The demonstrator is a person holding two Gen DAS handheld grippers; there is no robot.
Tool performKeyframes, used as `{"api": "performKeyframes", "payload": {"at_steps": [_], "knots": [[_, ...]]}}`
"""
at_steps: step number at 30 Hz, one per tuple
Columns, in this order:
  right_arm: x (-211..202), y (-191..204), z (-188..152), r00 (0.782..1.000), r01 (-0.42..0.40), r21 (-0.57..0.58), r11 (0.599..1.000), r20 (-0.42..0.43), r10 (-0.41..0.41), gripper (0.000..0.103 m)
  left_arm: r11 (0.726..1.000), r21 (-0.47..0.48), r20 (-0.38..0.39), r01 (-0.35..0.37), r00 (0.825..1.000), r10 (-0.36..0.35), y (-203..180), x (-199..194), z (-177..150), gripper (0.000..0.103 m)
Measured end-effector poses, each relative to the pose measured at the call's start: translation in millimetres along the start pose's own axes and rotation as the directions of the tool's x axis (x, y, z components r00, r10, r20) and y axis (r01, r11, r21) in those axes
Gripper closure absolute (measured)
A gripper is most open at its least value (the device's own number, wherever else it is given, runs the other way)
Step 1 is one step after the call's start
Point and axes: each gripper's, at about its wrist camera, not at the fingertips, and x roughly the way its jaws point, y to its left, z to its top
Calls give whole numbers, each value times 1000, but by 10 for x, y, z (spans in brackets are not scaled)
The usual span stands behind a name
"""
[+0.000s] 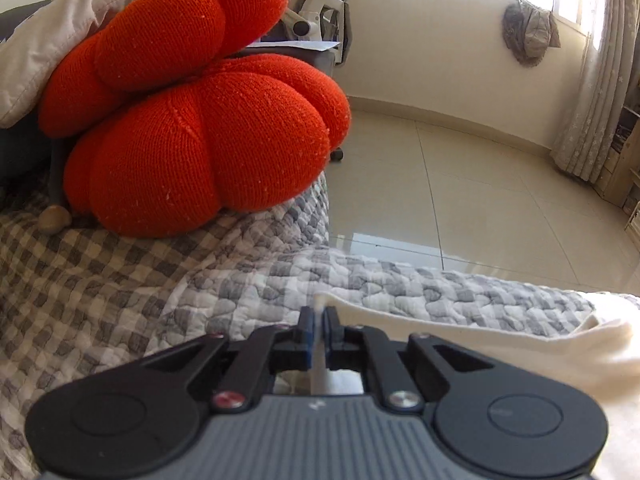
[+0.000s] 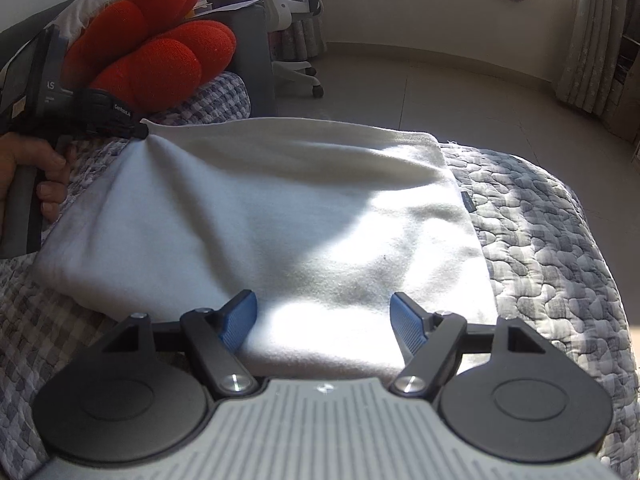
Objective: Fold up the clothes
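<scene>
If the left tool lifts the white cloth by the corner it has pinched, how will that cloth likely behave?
The white cloth looks floppy: it already puckers into soft folds where the left tool is shut on its corner, so the rest would probably drape and hang. It seems fairly thick and fleecy, so likely not slippery against the checked quilt; it may drag rather than slide.

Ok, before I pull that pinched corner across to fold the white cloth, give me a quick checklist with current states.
1. Left tongs shut on a corner of the white cloth: ok.
2. Corner lifted off the checked quilt: ok, the cloth tents up to the grip.
3. Right tongs holding the near edge: not ok, they stand open over it with nothing pinched.
4. Cloth lying flat: not ok, broad wrinkles across the middle.
5. Orange cushion clear of the cloth: ok, it sits beyond the pinched corner.
6. How many layers are pinched: cannot tell.
</scene>
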Motion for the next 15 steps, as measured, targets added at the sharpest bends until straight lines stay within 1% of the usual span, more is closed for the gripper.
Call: {"api": "performKeyframes", "payload": {"at_steps": [1, 2, 3, 5, 6, 8, 9, 11, 13, 15], "knots": [[-1, -9, 3, 1000, -4, 2, 1000, -3, 4, 26, 1000, 14, 21, -1, 1000, 1, -1, -2, -52, 97], [-2, -18, 6, 1000, -8, 5, 1000, -6, 8, 26, 1000, 19, 26, -1, 1000, 1, 3, -33, -54, 94], [0, -26, 8, 1000, -11, 2, 1000, -8, 11, 26, 1000, 20, 23, -1, 1000, 1, 9, -66, -45, 92], [7, -45, 21, 1000, -20, -8, 1000, -7, 20, 26, 1000, -10, 11, 2, 1000, -2, 66, -155, 31, 90], [9, -62, 32, 1000, -24, -11, 1000, -2, 24, 26, 1000, -19, 26, -10, 1000, 10, 92, -252, 85, 90], [8, -100, 66, 1000, -26, -19, 999, 14, 26, 26, 999, 17, 76, -35, 997, 34, 101, -464, 147, 89], [5, -116, 87, 999, -24, -23, 999, 23, 25, 26, 999, 35, 97, -38, 995, 34, 89, -573, 154, 87], [24, -180, 165, 998, -30, -22, 999, 51, 31, 26, 998, 64, 96, -17, 995, 10, 57, -759, 117, 76], [91, -251, 263, 996, -49, -16, 999, 71, 50, 26, 996, 84, 80, 35, 996, -41, 2, -962, 14, 73], [230, -283, 377, 993, -92, -10, 996, 70, 93, 26, 989, 95, 37, 113, 992, -117, -97, -1138, -155, 71]]}}
